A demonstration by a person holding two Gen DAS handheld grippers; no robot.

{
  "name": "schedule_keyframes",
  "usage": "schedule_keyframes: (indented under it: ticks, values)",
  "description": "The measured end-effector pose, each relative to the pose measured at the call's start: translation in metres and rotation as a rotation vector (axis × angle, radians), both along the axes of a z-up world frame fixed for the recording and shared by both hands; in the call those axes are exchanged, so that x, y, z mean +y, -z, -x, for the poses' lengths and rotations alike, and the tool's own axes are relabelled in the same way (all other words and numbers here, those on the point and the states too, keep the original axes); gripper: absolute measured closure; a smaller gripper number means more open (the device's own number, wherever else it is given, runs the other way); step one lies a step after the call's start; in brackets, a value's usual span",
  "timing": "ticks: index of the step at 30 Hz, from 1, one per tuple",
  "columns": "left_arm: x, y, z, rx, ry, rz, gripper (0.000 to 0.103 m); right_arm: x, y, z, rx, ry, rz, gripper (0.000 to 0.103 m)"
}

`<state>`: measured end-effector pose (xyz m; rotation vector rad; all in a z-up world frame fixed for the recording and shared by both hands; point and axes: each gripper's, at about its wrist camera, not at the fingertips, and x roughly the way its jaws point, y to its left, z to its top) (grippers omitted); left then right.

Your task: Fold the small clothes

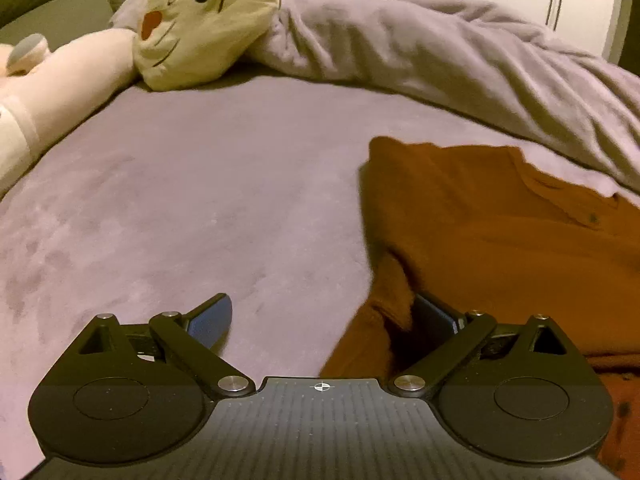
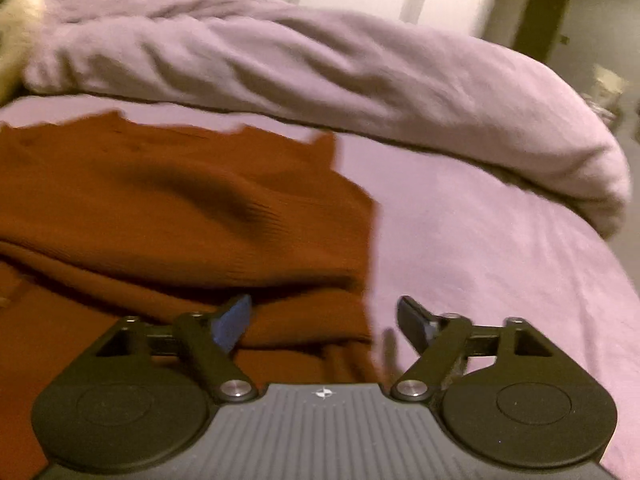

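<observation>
Rust-orange ribbed knit top (image 1: 500,232) lay spread on the bed's mauve sheet (image 1: 200,200), w/ a fold of it doubled back over the lower part in the right wrist view. Left claw (image 1: 324,316) was wide open above the top's left edge: 1 blue-padded finger (image 1: 212,320) over bare sheet, the other tucked behind a raised bit of orange fabric, partly hidden. Nothing pinched between the pads. Right claw (image 2: 324,320) also stood open, jaws well apart, empty; its left finger (image 2: 234,326) sat over the knit near the folded edge, the right 1 over the sheet just beside the garment's right border. Whether either finger touched the cloth, couldn't tell; that view was blurred. Behind the top a bunched lilac duvet (image 2: 320,68) ran across the bed. Far left in the left wrist view: a cream plush toy (image 1: 208,20) w/ a stitched face, resting vs. a pale pink plush body (image 1: 68,80)
</observation>
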<state>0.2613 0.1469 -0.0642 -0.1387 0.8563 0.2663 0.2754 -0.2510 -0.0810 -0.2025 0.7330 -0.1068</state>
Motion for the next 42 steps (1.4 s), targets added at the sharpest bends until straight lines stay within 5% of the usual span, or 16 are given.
schedule_keyframes:
  ticks: [5,12,17,21,26,31,36,42]
  values:
    - [0.004,-0.016,0.050,0.004,0.101,-0.017,0.003,-0.013,-0.019,0.029,-0.004,0.058,-0.026,0.017]
    - [0.016,-0.007,0.123,0.101,0.167,0.047,0.003,-0.055,-0.028,0.129,0.055,0.056,-0.388,0.023]
    - [0.027,0.001,0.153,0.123,0.142,0.148,0.004,-0.065,-0.012,0.179,0.165,0.025,-0.527,0.048]
    - [0.031,0.007,0.165,0.154,0.116,0.238,0.024,-0.071,-0.001,0.198,0.197,0.030,-0.597,0.058]
    - [0.027,0.006,0.167,0.156,0.135,0.267,0.035,-0.079,0.003,0.208,0.205,0.056,-0.655,0.080]
    - [0.027,0.009,0.162,0.178,0.134,0.280,0.037,-0.086,0.006,0.212,0.199,0.082,-0.686,0.082]
    - [0.028,0.009,0.164,0.184,0.132,0.281,0.036,-0.087,0.003,0.213,0.202,0.079,-0.694,0.071]
    - [0.031,0.011,0.166,0.195,0.138,0.297,0.031,-0.089,0.006,0.213,0.222,0.075,-0.722,0.070]
